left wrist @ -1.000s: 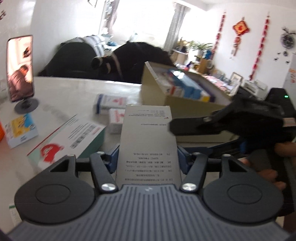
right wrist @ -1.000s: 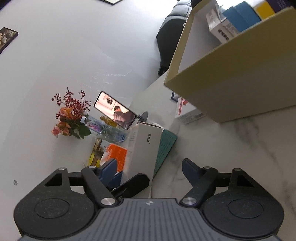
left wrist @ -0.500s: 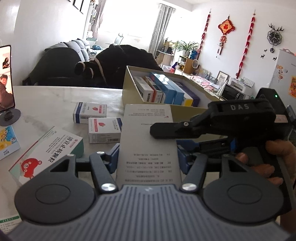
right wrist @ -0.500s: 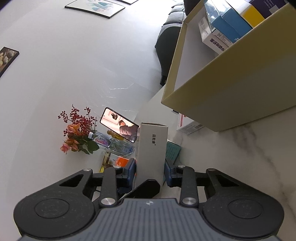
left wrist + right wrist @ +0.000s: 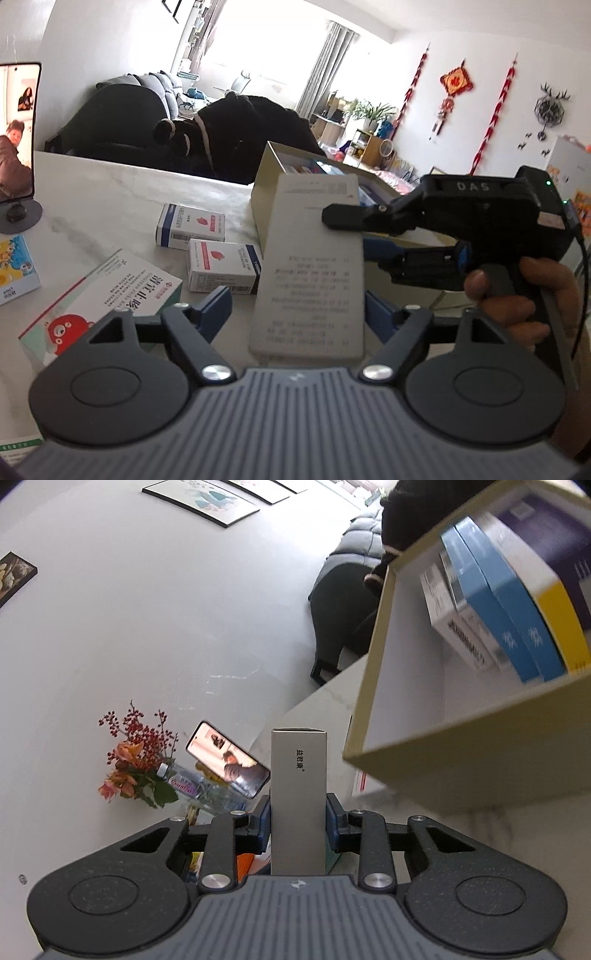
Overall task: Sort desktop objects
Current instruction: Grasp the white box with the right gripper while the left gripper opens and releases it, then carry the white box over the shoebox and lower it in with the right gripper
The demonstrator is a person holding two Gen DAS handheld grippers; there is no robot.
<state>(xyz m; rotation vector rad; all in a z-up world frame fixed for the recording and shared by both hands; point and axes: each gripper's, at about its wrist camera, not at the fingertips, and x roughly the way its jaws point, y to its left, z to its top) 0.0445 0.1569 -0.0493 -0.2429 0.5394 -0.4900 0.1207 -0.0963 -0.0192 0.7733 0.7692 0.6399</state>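
White walls (image 5: 406,66), bright curtained window (image 5: 258,44) (glare heavy), dark sofa (image 5: 122,122), red hangings (image 5: 456,83).

"DAS" is seen embossed on the right hand-held gripper (image 5: 354,229). Three Chinese characters, seemingly "益君康", are printed on the grey carton's (image 5: 298,801) narrow side. The other boxes' print is too blurred to be read.

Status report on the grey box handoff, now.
Left gripper jaws opening, clear of the grey box. Right gripper shut on it, narrow sides. Yellow storage box just beyond; nothing blocking.
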